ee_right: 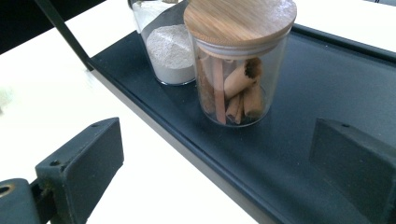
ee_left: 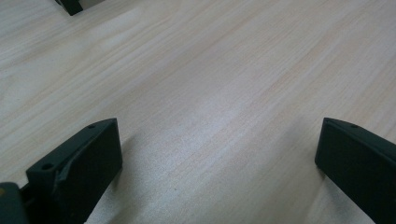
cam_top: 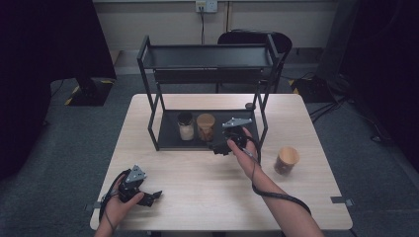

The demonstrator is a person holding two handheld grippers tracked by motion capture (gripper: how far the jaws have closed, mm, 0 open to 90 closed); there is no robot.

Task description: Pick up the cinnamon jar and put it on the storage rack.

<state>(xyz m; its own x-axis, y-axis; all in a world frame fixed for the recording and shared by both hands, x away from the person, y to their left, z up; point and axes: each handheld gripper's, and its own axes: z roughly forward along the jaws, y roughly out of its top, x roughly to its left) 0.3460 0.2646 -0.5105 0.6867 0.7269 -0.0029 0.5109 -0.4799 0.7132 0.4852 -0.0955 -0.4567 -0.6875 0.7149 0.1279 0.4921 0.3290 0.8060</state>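
Observation:
A black two-tier rack stands at the back of the wooden table. On its lower shelf sit a glass jar of white powder and a wooden-lidded jar of cinnamon sticks, side by side. My right gripper hovers open at the shelf's front edge, a short way from the cinnamon jar, holding nothing. Over bare table at the front left, my left gripper is open and empty too. A third jar with a wooden lid stands on the table to the right.
A dark chair sits behind the rack. The rack's upper shelf is bare. A small dark round object lies by the rack's right rear leg. Dark equipment and cables lie on the floor around the table.

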